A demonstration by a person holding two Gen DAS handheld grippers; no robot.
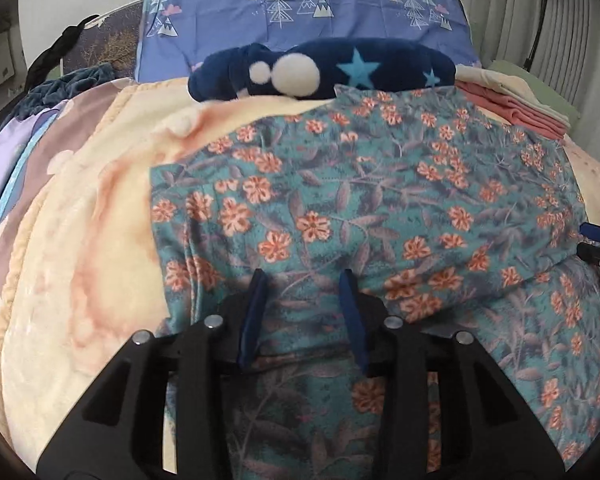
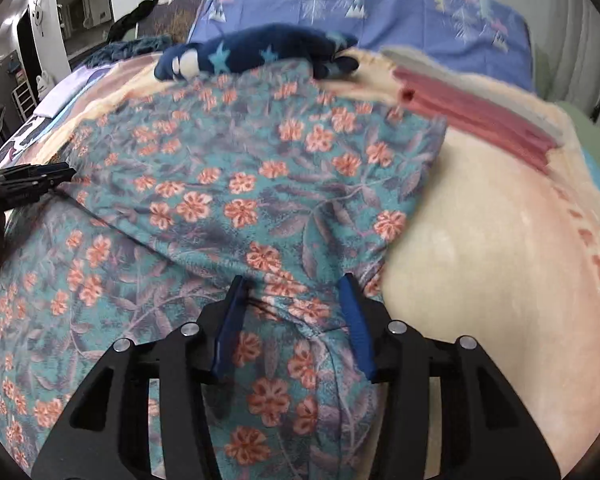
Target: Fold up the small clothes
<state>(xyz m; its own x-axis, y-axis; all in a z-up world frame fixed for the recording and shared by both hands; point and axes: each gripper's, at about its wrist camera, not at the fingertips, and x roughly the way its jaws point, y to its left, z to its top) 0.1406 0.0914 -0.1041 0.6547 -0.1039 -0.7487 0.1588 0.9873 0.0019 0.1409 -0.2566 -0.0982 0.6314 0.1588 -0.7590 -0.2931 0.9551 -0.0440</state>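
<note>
A teal garment with orange flowers [image 1: 380, 200] lies spread on a cream blanket [image 1: 92, 240], its far part folded over the near part. It also shows in the right wrist view [image 2: 228, 184]. My left gripper [image 1: 302, 276] is open, its blue-padded fingers just above the cloth near the fold's near edge. My right gripper [image 2: 292, 280] is open over the garment's right side, close to its edge. Each gripper shows at the edge of the other view, the right one [image 1: 598, 246] and the left one [image 2: 36, 182].
A navy plush item with stars [image 1: 320, 70] lies at the garment's far edge. Folded pink and cream clothes [image 2: 480, 108] are stacked at the far right. A blue tree-print pillow [image 1: 300, 8] stands behind. Other fabrics [image 1: 16, 140] lie at the left.
</note>
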